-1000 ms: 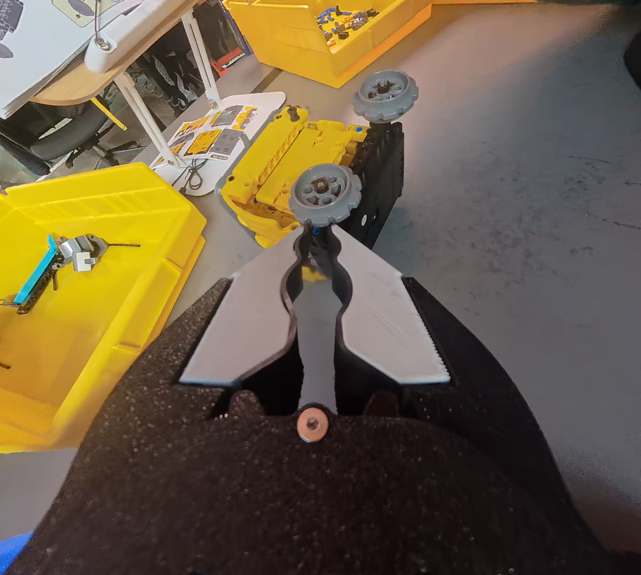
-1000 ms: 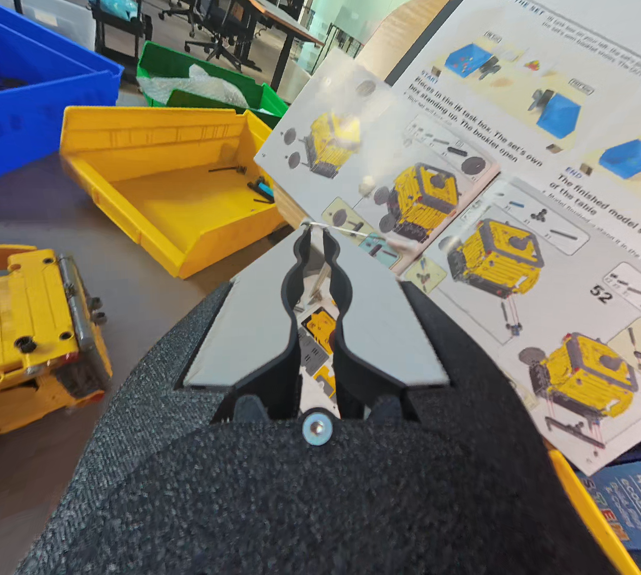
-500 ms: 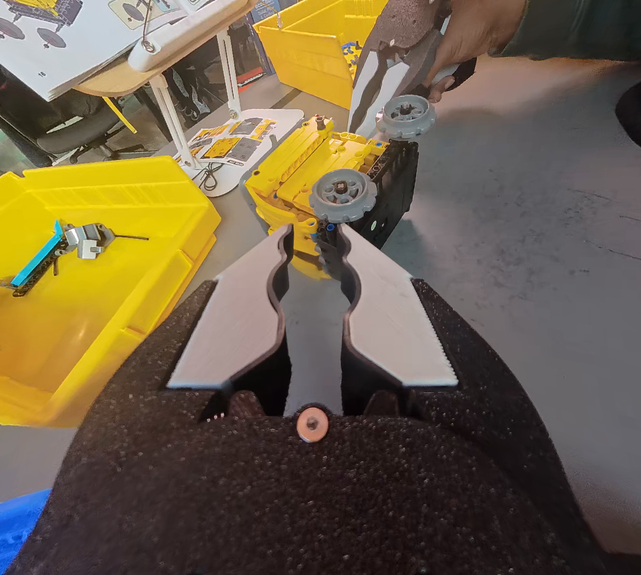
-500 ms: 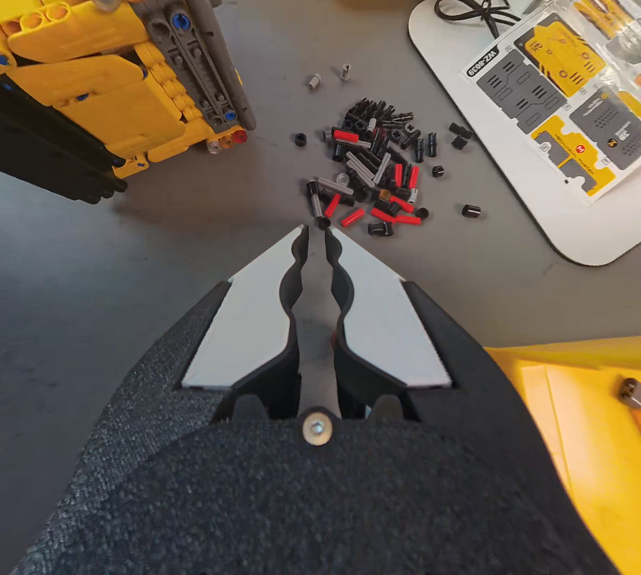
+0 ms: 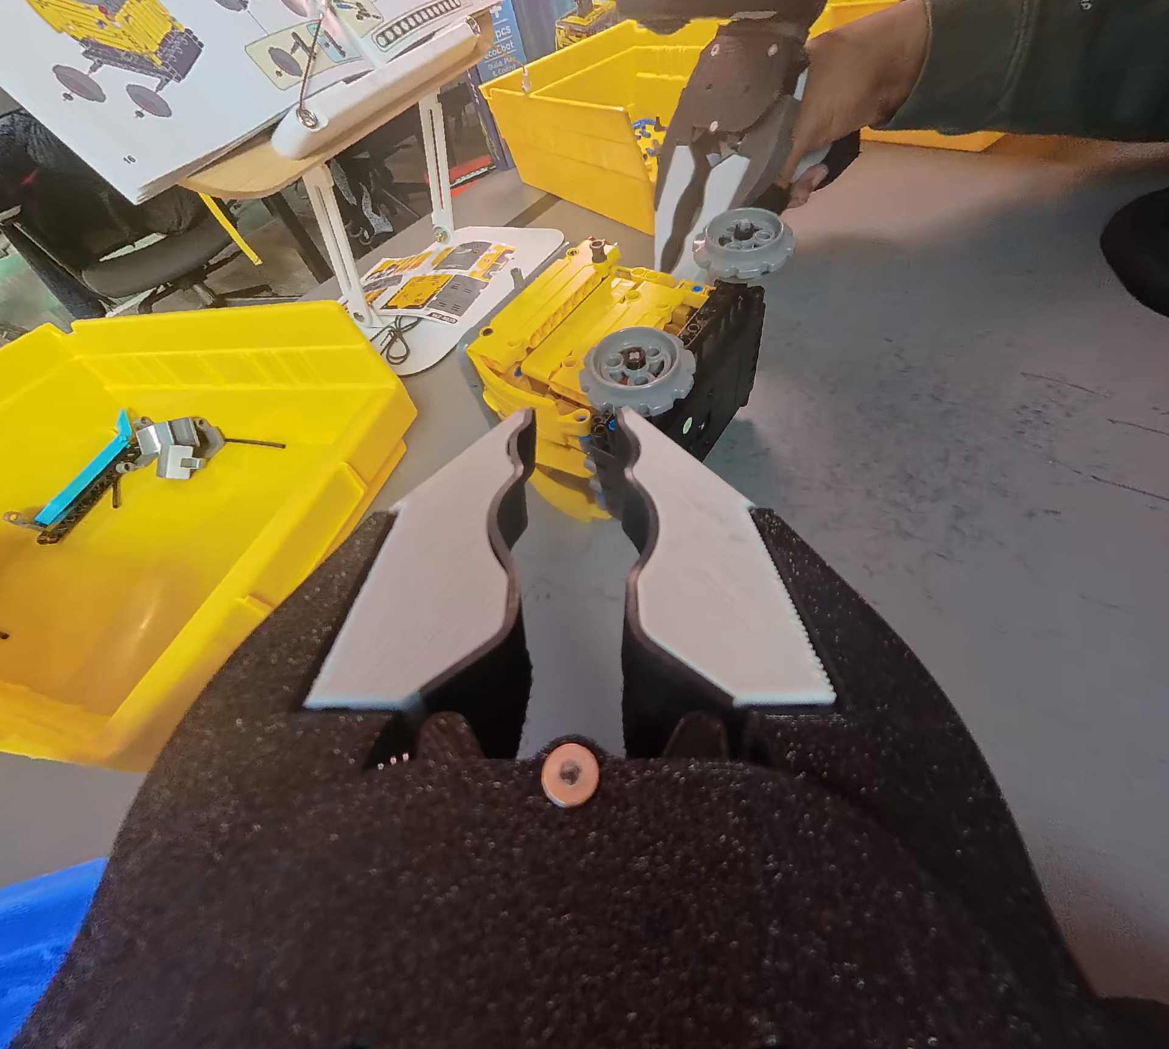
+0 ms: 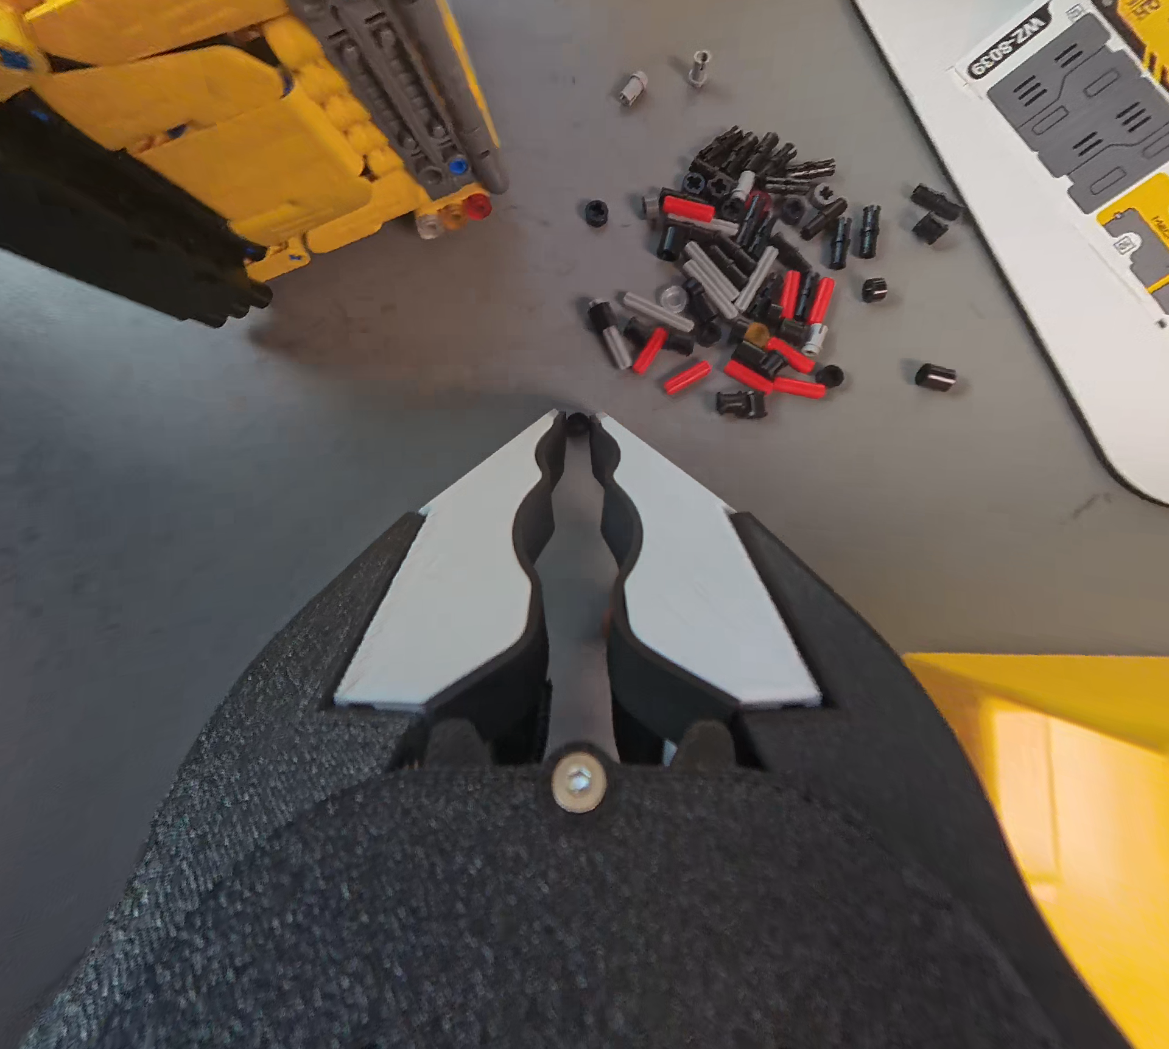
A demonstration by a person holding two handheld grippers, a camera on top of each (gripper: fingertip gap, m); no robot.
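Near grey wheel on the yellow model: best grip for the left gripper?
Pinch the near grey wheel across its notched rim, left gripper coming straight ahead. The wheel faces this camera, both rim sides look free, and the yellow model sits behind it.

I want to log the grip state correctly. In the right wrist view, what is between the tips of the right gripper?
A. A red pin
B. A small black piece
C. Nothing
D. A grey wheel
B: the right gripper is nearly closed on a small black piece at its tips, short of the pile of pins on the table.
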